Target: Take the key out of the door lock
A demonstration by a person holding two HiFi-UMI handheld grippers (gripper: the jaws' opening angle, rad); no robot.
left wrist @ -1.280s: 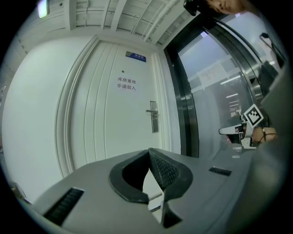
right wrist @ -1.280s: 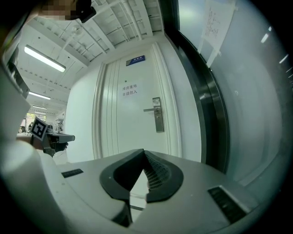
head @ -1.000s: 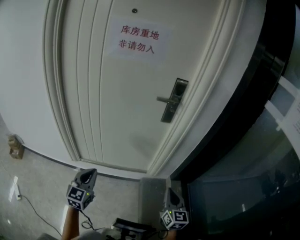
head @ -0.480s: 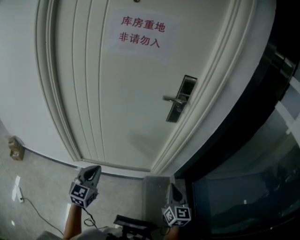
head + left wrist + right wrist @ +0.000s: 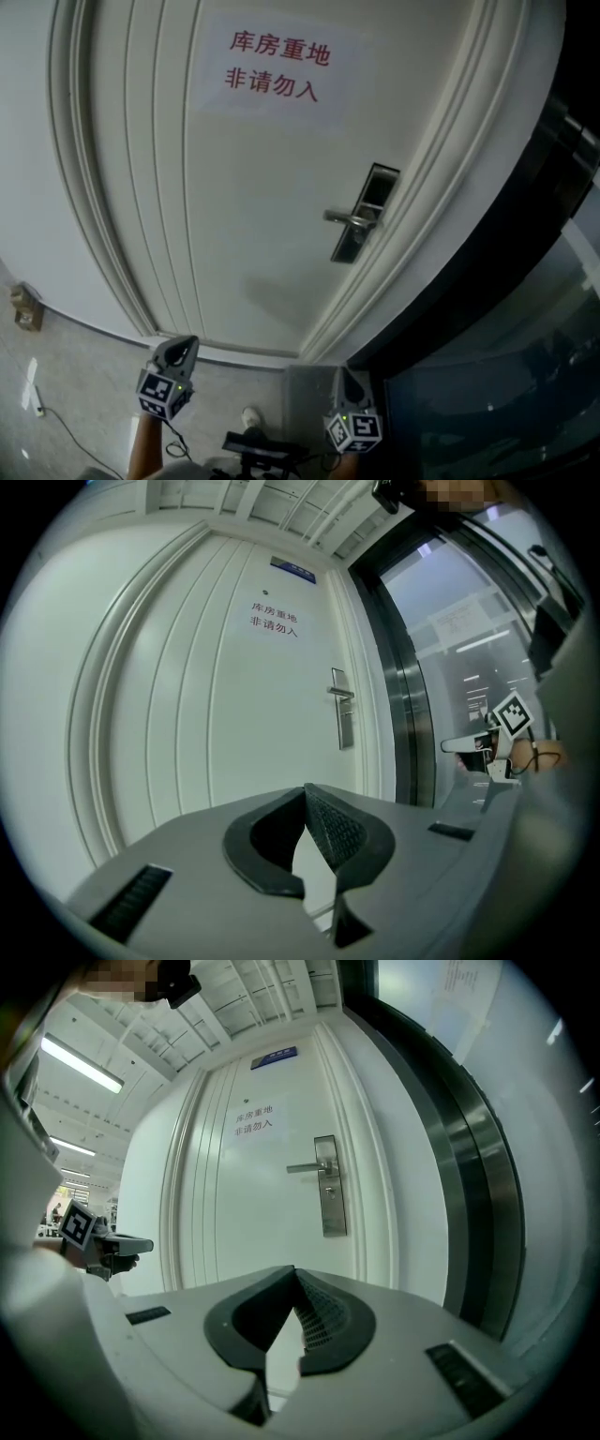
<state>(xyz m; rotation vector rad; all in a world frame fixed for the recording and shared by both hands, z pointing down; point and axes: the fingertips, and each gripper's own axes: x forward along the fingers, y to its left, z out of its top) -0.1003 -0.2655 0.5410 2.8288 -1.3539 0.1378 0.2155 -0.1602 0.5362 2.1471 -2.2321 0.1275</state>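
Room: a corridor with a pale ceiling and a strip light (image 5: 80,1063), closed off ahead by a white door (image 5: 262,206).
Floor: grey (image 5: 75,375), with a thin cable (image 5: 75,427) trailing across it at the left and a small box (image 5: 25,307) against the wall.
Door: panelled and shut inside a ribbed moulded frame (image 5: 89,187); a paper sign (image 5: 277,67) with red characters was stuck high on it, and a small blue plate (image 5: 274,1057) sat above the frame.
Lock plate: a tall metal plate (image 5: 366,214) near the door's right edge, with a lever handle (image 5: 343,218) pointing towards the door's middle.
Key: too small to make out in any view; its place was on that plate, well apart from both grippers.
Right edge: a dark glass partition (image 5: 525,375) ran just beside the frame, closing in that side.
Left edge: bare white wall, with open floor below it.
Open room: clear air lay between the grippers and the door, and nothing stood in front of the lock plate.
Left gripper: held level and low (image 5: 306,794), facing the door left of the lock plate; jaws clenched tip to tip with nothing between them.
Right gripper: level (image 5: 294,1274), facing the door with the lock plate above its jaws; jaws pressed together, empty.
Person: a forearm behind the left gripper, and a shoe (image 5: 251,417) on the floor between the two grippers.
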